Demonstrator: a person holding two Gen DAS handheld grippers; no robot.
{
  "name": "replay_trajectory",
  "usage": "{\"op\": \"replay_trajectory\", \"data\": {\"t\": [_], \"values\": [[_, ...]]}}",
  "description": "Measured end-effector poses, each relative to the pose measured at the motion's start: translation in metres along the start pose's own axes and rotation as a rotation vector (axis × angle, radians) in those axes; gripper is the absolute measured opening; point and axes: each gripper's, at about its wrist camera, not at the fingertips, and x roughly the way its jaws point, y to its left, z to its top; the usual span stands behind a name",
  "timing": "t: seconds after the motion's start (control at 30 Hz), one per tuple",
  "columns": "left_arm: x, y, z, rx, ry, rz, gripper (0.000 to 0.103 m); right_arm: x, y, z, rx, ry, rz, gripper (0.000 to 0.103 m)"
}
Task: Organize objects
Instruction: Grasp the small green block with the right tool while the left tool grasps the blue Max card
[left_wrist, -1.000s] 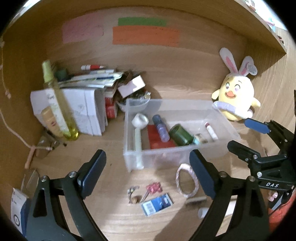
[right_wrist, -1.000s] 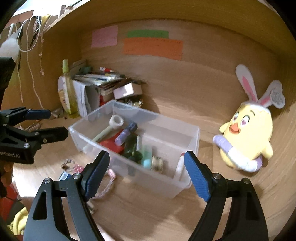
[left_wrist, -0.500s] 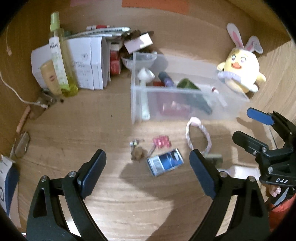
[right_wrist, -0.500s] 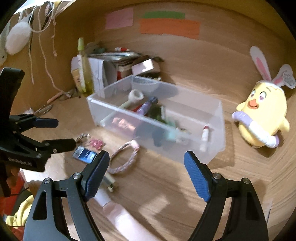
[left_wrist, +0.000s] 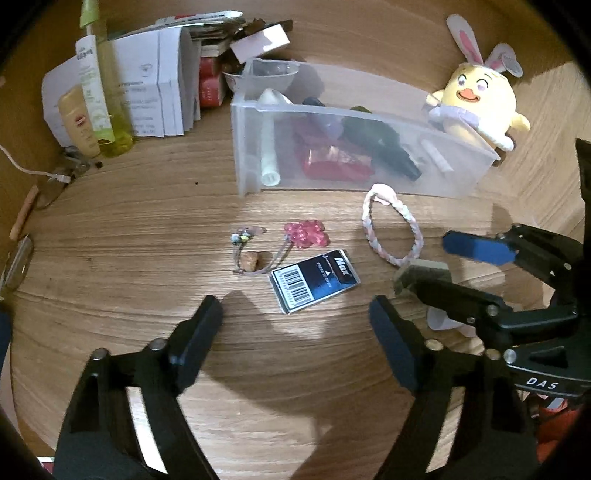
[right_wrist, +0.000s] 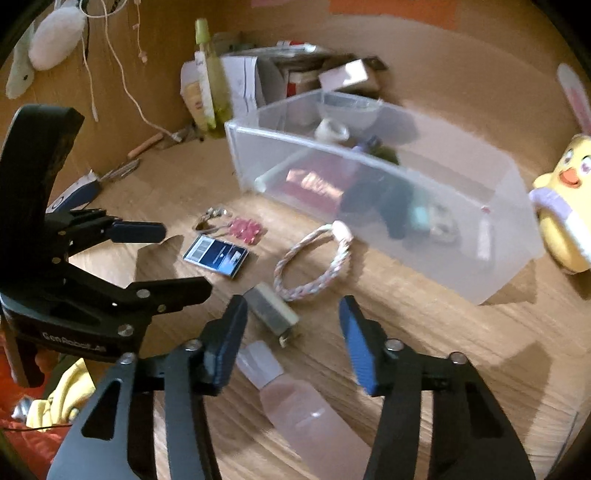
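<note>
A blue Max box (left_wrist: 314, 282) lies flat on the wooden desk just ahead of my left gripper (left_wrist: 295, 321). Its jaws are closing with nothing between them. My right gripper (right_wrist: 293, 317) hangs low over a small grey block (right_wrist: 273, 312), which lies between its closing jaws without the pads pressing on it. A pale pink tube (right_wrist: 295, 402) lies under that gripper. A braided bracelet (left_wrist: 382, 192), a pink bead hair tie (left_wrist: 306, 234) and a tie with a brown charm (left_wrist: 249, 260) lie in front of the clear bin (left_wrist: 465, 177), which holds several items.
A yellow chick plush (left_wrist: 476, 99) with rabbit ears sits at the bin's right end. Papers, small boxes and a tall yellow-green bottle (left_wrist: 99, 85) crowd the back left corner. Wooden walls close the desk at the back and on both sides.
Both grippers have sunk toward the desk and tipped downward, so the loose items now lie close ahead. Both pairs of jaws stand narrower, the right pair much more so.
</note>
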Motion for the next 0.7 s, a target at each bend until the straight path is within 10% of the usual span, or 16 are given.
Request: {"op": "replay_trajectory", "data": {"t": [0.27, 0.7], "values": [[0.005, -0.009, 0.004, 0.04, -0.003, 0.008, 0.076, 0.007, 0.001, 0.001, 0.006, 0.023, 0.048, 0.015], [0.013, -0.019, 0.015, 0.084, -0.035, 0.032, 0.053, -0.022, -0.019, 0.002, 0.081, -0.053, 0.014, 0.015]]}}
